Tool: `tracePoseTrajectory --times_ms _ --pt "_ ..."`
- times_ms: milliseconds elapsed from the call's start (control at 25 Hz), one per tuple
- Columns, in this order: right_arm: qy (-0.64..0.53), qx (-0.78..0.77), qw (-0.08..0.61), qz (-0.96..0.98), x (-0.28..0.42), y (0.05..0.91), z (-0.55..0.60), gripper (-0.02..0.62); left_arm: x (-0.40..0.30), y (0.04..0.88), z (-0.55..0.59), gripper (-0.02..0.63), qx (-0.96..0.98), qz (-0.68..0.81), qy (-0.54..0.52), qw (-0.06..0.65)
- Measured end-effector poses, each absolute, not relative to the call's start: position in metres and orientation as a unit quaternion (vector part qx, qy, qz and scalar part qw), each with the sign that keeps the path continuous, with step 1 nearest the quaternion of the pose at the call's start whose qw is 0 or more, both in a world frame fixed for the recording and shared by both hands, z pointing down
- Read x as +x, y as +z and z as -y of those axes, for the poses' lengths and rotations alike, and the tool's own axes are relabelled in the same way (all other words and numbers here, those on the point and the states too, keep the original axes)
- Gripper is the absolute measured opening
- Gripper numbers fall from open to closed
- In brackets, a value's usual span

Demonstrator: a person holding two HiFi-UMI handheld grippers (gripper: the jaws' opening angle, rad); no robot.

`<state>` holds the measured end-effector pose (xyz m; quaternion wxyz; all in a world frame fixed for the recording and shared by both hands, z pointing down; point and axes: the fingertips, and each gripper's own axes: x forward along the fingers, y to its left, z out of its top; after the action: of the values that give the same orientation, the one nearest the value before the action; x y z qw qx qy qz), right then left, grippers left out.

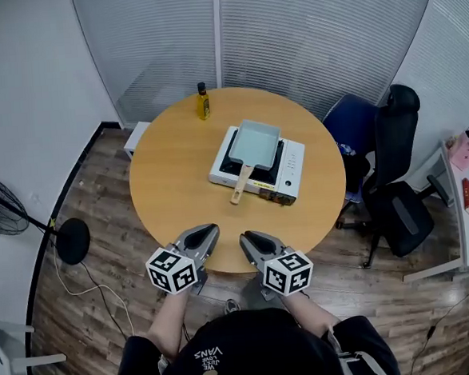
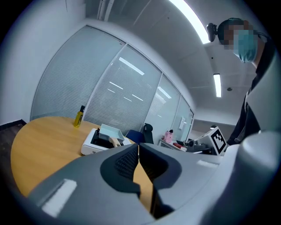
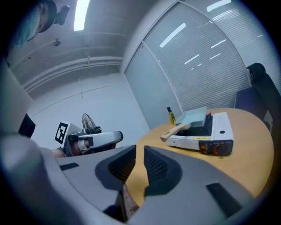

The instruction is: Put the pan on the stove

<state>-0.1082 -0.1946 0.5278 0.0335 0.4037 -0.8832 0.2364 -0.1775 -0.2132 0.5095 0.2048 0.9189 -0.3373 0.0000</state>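
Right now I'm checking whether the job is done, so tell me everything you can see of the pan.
The pan is a shallow rectangle, pale blue-green, and looks like coated metal, with a light wooden handle. It looks empty. It sits on the burner of the white stove on the round table. The handle sticks out past the stove's front edge toward the person. Only the stove touches it.

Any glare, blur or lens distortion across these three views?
Head view: evenly lit, sharp, straight lines bowed toward the edges. Left gripper view: heavy fisheye, dark corners, ceiling light blown out. Right gripper view: same fisheye and dark corners; pan and stove sharp.
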Motion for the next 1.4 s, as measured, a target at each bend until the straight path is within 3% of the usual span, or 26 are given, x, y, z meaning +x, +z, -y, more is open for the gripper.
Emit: tracePoseTrajectory --times_ms 200,600,1400 --pt "0.231 0.395 0.021 0.889 -0.107 0.519 0.189 0.049 -0.175 0.506 0.193 0.015 0.917 0.344 -0.001 0.203" --pt "0.212 0.374 0.060 0.901 -0.084 0.517 0.177 0.025 -0.157 0.513 0.161 0.011 0.896 0.392 0.000 0.208" --pt "0.220 0.315 0.093 0.918 -0.027 0.537 0.123 0.014 -0.115 0.528 0.092 0.011 0.829 0.520 -0.011 0.206"
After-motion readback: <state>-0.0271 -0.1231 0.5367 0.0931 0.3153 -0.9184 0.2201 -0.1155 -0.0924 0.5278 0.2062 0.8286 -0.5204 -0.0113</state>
